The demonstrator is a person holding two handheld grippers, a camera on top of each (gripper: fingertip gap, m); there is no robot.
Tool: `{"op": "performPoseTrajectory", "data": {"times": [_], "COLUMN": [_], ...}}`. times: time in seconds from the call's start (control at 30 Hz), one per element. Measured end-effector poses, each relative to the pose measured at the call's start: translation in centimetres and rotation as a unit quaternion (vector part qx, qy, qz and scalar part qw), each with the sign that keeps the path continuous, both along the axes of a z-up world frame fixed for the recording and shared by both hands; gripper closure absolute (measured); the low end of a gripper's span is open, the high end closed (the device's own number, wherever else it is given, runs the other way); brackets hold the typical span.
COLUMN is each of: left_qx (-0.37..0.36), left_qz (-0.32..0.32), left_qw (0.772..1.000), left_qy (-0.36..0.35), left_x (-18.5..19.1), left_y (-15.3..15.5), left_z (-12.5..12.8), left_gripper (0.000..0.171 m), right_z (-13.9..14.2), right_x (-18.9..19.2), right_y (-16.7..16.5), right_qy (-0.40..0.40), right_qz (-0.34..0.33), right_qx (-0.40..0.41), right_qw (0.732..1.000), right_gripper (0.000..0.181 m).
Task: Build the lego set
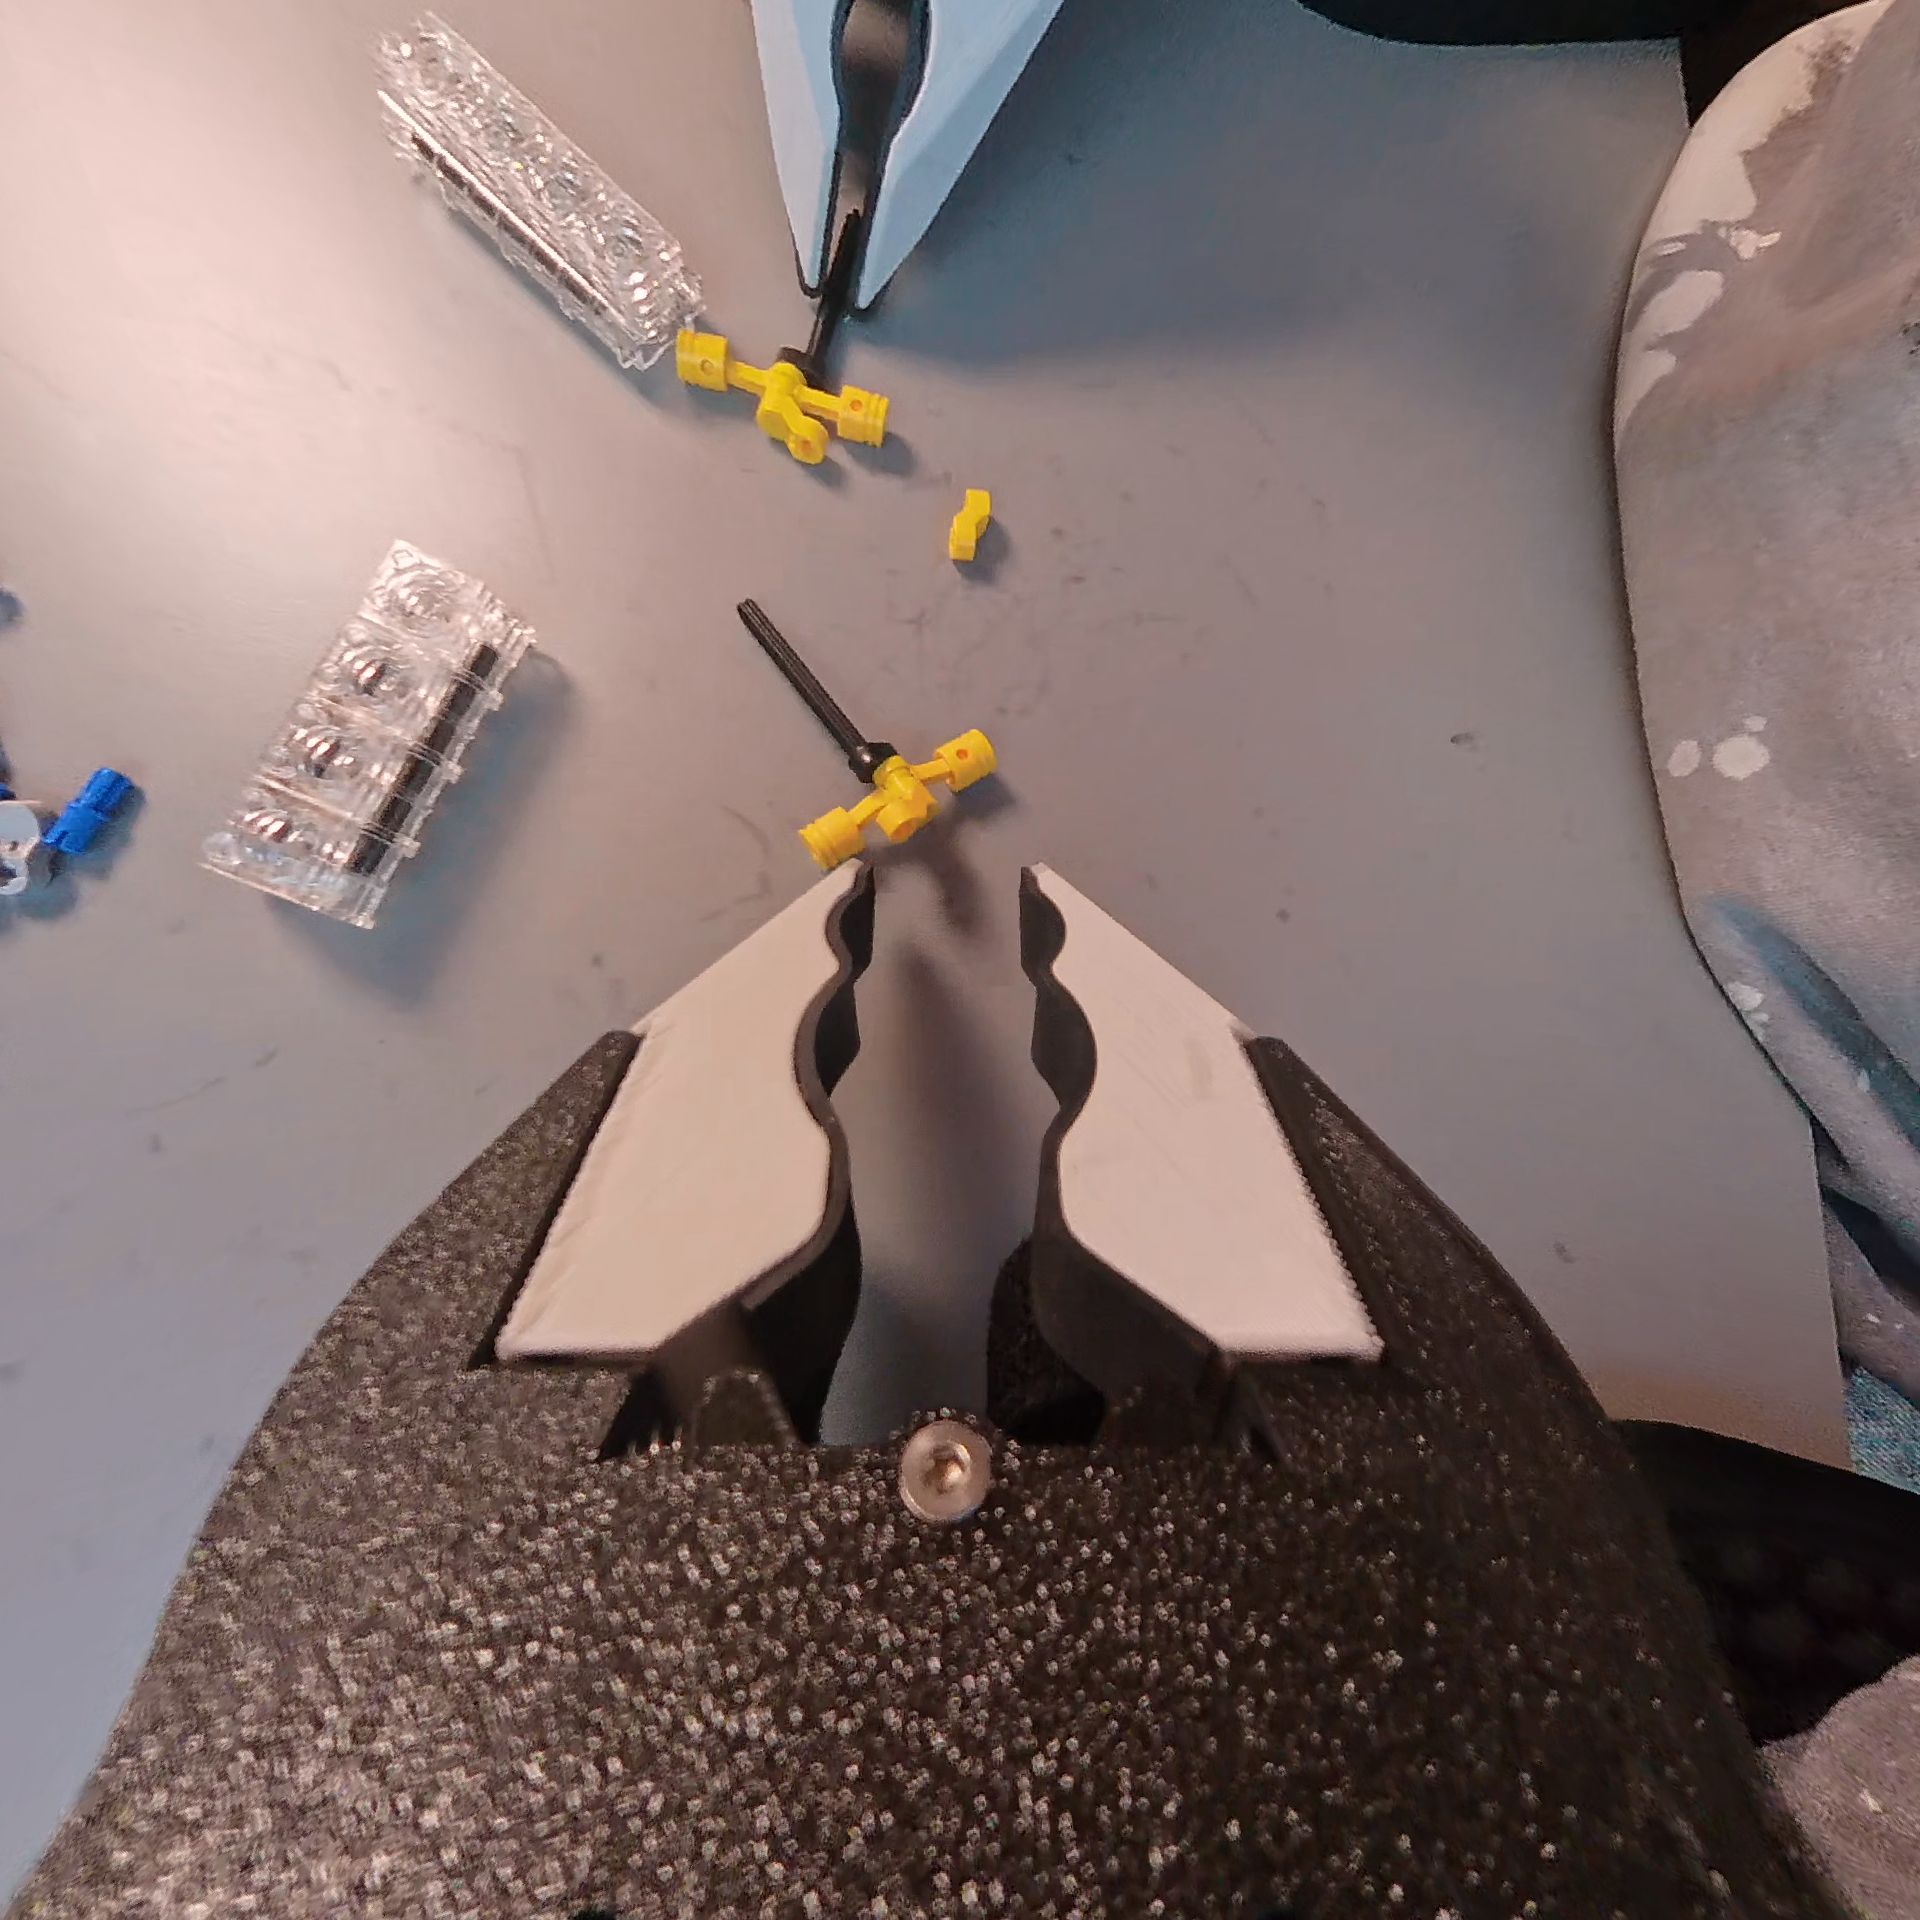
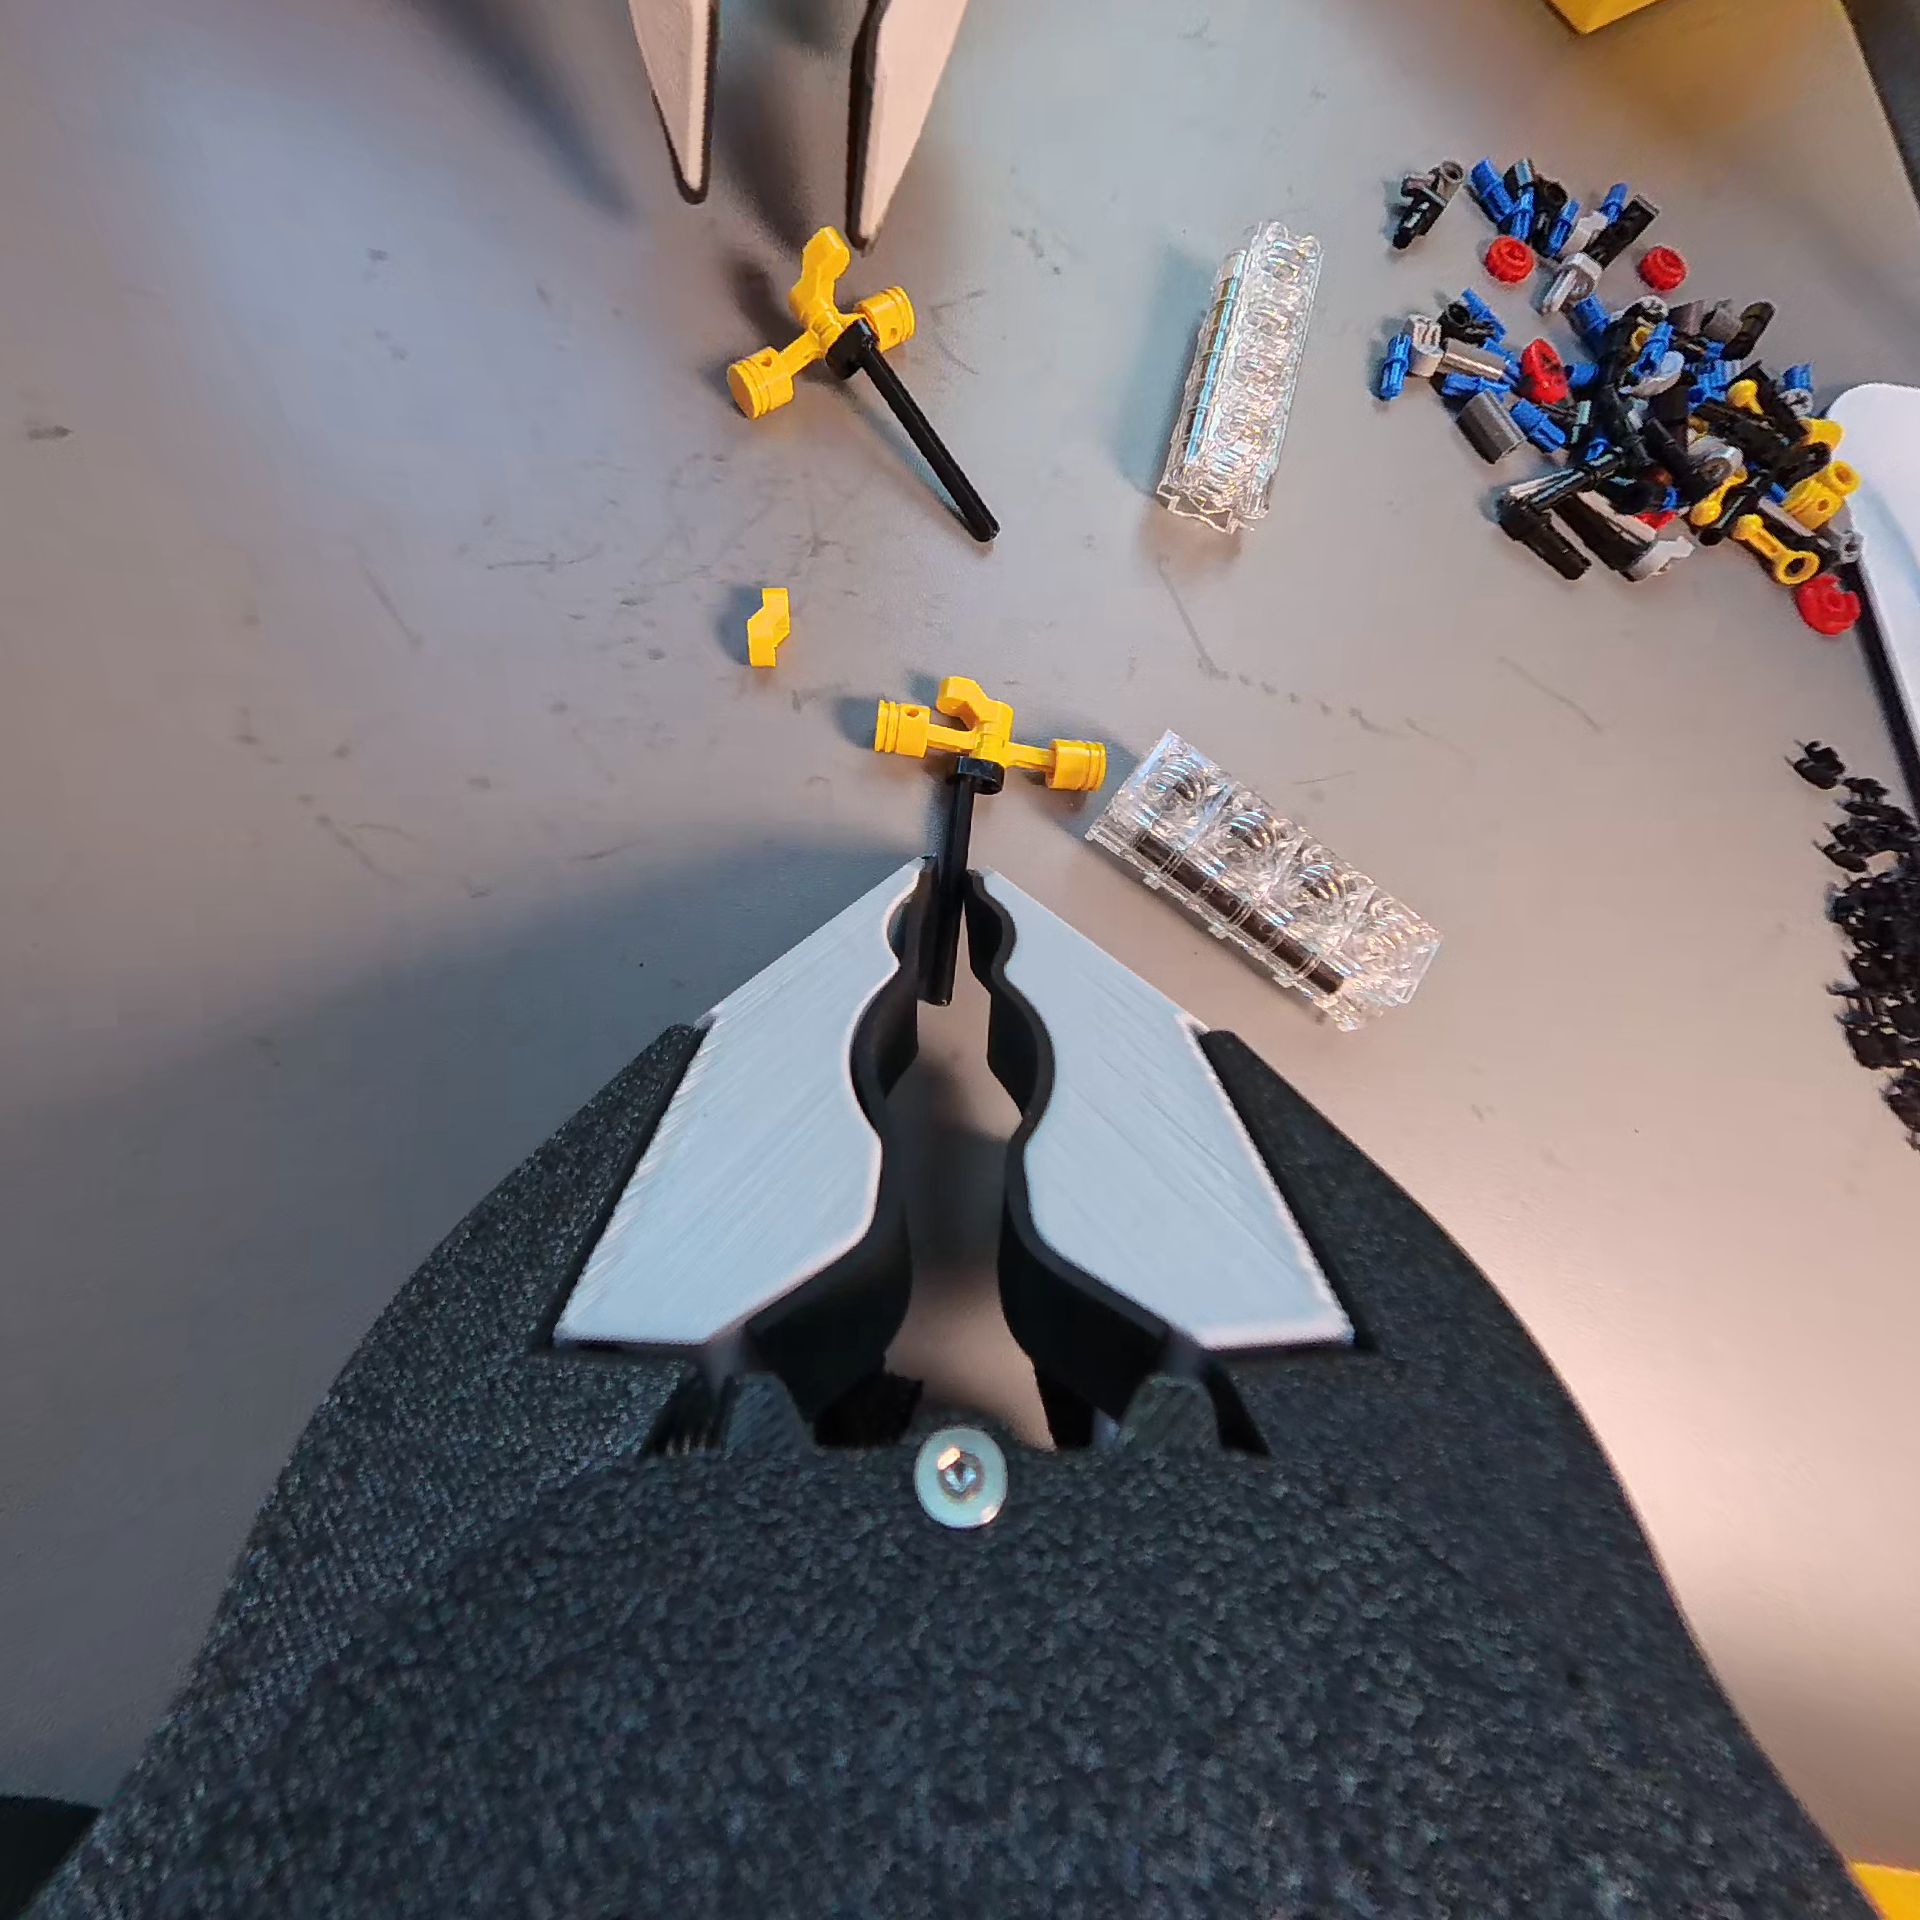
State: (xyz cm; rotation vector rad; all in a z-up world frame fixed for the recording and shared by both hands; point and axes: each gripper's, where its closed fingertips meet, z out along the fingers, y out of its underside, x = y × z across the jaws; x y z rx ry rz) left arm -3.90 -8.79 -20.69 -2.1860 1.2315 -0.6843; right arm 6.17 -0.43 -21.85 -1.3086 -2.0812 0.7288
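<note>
When looking along the right gripper (image 2: 945,878): nearly shut, tips pinched tight on a thin black stick (image 2: 961,821). Pokes out past the tips and ends in a yellow cross piece (image 2: 987,738) with a round drum on each arm, already pushed onto the stick. Cannot tell if the yellow part sits on the grey table (image 2: 312,623) or hangs just over it. Just beside it, a clear block (image 2: 1268,914) with round holes in a row, lying flat with no yellow part in it. When looking along the left gripper (image 1: 945,883): open a middle amount, nothing between the fingers, only bare table. Just past its tips, a second yellow cross piece (image 1: 899,800) on a second black stick (image 1: 805,686), also put together, lying flat. Very close to one yellow drum with one tip; touching or not, hard to say. Between the two cross pieces, a small yellow bit (image 1: 969,523), loose and alone, joined to nothing. Farther off, another clear block (image 2: 1242,374), also with nothing put in it. Farthest out, at the side, a heap of little parts (image 2: 1621,416) in blue, black, red, grey and yellow, all loose. At the edge of the left wrist view, grey cloth (image 1: 1787,520) with pale spots.
</note>
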Motion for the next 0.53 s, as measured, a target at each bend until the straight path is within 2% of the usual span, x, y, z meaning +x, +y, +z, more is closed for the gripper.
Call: {"op": "performPoseTrajectory", "data": {"times": [0.23, 0.53], "left_qx": [0.036, 0.032], "left_qz": [0.018, 0.003], "left_qw": [0.999, 0.999], "left_qy": [-0.005, -0.002], "left_x": [0.3, 1.2], "left_y": [1.5, 1.4], "left_z": [0.2, -0.7], "left_gripper": [0.141, 0.142], "right_z": [0.0, 0.0], "right_x": [0.0, 0.0], "right_y": [0.0, 0.0], "right_qy": [0.0, 0.001], "right_qz": [0.0, 0.0], "right_qx": [0.0, 0.002], "right_qw": [1.0, 1.0], "right_gripper": [0.176, 0.177]}}
